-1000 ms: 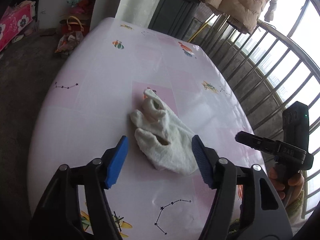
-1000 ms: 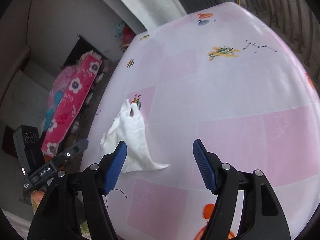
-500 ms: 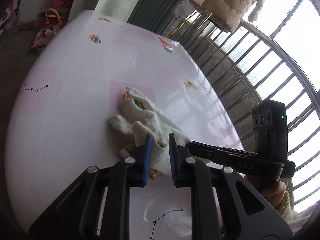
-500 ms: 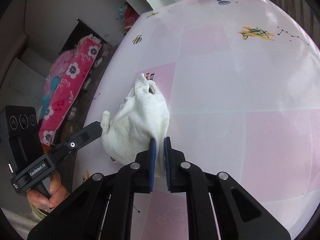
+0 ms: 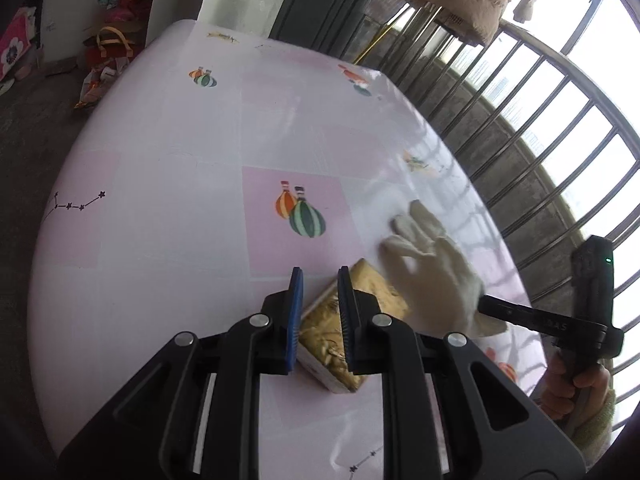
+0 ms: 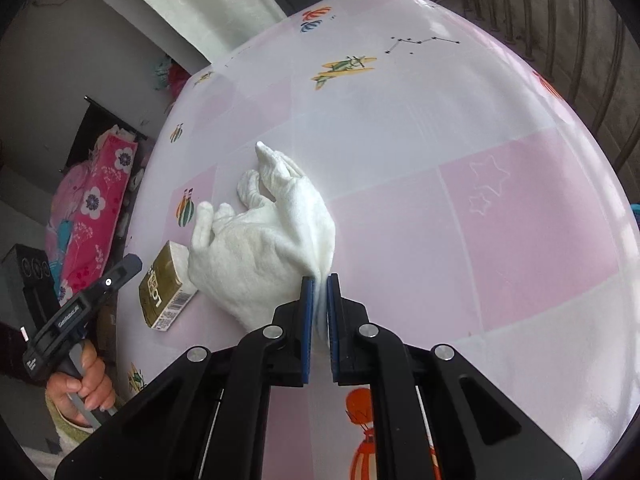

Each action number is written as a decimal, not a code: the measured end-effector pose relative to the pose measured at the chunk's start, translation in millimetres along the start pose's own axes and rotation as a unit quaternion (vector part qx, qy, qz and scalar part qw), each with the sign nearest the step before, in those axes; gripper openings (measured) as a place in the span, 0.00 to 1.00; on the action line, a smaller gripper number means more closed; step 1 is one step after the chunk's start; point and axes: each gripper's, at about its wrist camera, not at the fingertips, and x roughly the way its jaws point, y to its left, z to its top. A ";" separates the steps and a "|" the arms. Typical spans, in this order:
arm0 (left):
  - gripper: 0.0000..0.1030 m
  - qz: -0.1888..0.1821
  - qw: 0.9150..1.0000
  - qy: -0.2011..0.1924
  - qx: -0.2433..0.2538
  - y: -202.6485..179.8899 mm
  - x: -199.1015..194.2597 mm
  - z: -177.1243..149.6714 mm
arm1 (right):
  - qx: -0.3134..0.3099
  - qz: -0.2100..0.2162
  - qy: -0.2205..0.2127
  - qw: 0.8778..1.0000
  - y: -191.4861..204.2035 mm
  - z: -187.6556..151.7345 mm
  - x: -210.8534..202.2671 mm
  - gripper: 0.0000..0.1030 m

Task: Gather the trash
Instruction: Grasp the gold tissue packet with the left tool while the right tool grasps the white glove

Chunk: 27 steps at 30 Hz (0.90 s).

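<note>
A small gold-brown cardboard carton point(image 5: 352, 312) lies on the bench point(image 5: 168, 152) low in the left wrist view's centre, its near part between the blue pads of the left tool point(image 5: 320, 312), which are narrowed but not quite pressing it. Just right of it, a white cotton glove point(image 6: 264, 240) is pinched at its cuff by the right tool point(image 6: 319, 320), its fingers pointing toward the frame's upper left. The bench wears a glossy pink-and-white checked cloth printed with balloons point(image 5: 300, 212). A metal railing point(image 5: 540, 128) curves along the upper right.
</note>
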 end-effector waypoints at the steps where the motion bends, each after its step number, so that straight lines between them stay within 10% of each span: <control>1: 0.15 0.011 1.000 0.011 -0.004 3.3 6.9 0.7 | 0.002 -0.001 0.002 1.000 -1.3 -3.3 -0.2 0.07; 11: 0.48 -0.101 0.991 0.085 0.021 -25.3 -5.3 -30.5 | 0.001 -0.019 0.030 0.999 -22.4 -28.4 -19.9 0.08; 17: 0.71 -0.046 0.993 0.051 0.097 -59.4 -6.7 -30.3 | 0.016 -0.022 0.020 0.999 -35.6 -28.9 -31.5 0.10; 21: 0.72 -0.014 0.988 0.071 0.138 -73.7 8.1 -31.9 | 0.023 -0.018 0.010 1.000 -38.1 -23.2 -34.3 0.38; 27: 0.73 0.014 0.983 0.091 0.156 -91.0 26.3 -45.6 | -0.028 -0.033 0.007 0.999 -17.6 -13.8 -23.0 0.40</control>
